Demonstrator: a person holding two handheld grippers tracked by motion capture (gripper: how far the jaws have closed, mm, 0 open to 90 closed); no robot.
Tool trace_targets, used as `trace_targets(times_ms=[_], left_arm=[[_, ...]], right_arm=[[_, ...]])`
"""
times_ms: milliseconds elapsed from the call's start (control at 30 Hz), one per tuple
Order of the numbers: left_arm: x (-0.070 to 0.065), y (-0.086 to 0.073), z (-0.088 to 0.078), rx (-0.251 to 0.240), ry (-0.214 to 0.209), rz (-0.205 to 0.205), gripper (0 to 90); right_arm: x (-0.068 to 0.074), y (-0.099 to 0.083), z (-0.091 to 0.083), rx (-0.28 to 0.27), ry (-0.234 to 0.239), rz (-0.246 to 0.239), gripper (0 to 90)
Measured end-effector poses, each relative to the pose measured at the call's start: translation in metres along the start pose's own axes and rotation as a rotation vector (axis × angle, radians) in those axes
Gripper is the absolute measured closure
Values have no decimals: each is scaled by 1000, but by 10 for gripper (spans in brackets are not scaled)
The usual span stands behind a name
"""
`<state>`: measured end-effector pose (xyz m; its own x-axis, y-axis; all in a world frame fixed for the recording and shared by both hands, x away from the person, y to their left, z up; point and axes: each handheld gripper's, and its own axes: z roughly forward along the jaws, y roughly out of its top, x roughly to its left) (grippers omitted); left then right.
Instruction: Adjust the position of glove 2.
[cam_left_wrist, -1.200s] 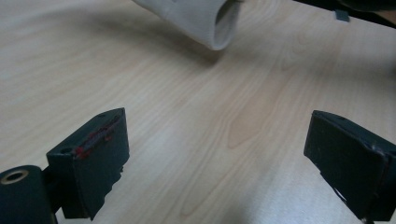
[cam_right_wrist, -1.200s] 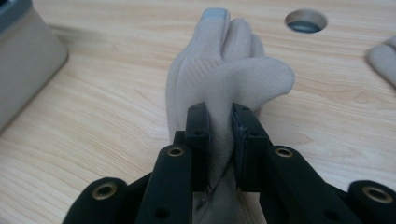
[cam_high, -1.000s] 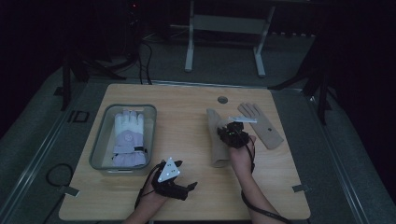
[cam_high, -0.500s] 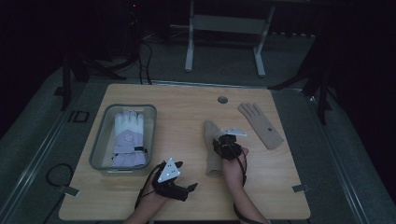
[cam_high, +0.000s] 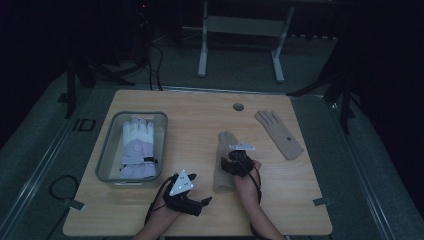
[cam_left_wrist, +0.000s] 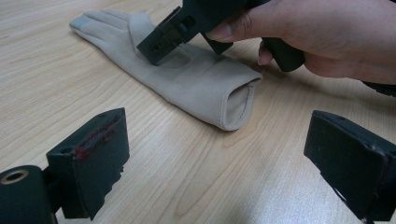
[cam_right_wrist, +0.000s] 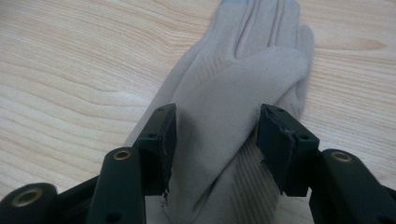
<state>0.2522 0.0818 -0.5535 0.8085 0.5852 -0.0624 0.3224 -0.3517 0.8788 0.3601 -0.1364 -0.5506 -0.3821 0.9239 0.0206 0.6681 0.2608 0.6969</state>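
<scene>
Our right gripper (cam_right_wrist: 212, 140), jaws just opening, straddles the flat beige fabric glove (cam_right_wrist: 243, 70); we should lift straight off without snagging cloth. Left gripper (cam_high: 182, 192) rests spread.

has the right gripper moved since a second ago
Yes. The right gripper has come back toward the table's near edge, away from the hole, along the beige glove; its jaws have just been opening.

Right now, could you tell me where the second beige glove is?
In the high view, the second beige glove lies flat at the table's far right, beyond the right gripper.
</scene>
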Motion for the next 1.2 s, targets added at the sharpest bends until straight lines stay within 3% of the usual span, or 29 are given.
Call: trace_targets(times_ms=[100,233,333,367,433,533,633,767,967,1133,1200], left_arm=[[1,0,0,1,-3,-4,67],[2,-1,1,-4,-17,-17,67],[3,-1,0,-9,-22,-21,67],[3,-1,0,-8,-20,-20,67],[3,-1,0,-9,-19,-20,67],[4,-1,0,-6,-14,-20,67],[5,-2,1,1,-13,-23,67],[5,-1,1,-5,-14,-28,67],[6,-1,0,-8,-12,-31,67],[6,-1,1,-11,-19,-30,67],[5,-1,1,-7,-19,-27,67]], right_arm=[[-5,4,-7,-11,28,3,461],[-16,9,-17,-13,60,-37,490],[-32,11,-22,-24,90,-74,503],[-43,11,-24,-18,80,-84,512],[-56,12,-28,-27,104,-85,503],[-82,14,-34,-39,98,-106,463],[-108,14,-38,-34,63,-119,463],[-143,15,-43,-37,32,-91,479],[-183,16,-46,-56,1,-52,518],[-207,18,-45,-77,-32,-42,532],[-214,21,-43,-88,-24,-22,531]])
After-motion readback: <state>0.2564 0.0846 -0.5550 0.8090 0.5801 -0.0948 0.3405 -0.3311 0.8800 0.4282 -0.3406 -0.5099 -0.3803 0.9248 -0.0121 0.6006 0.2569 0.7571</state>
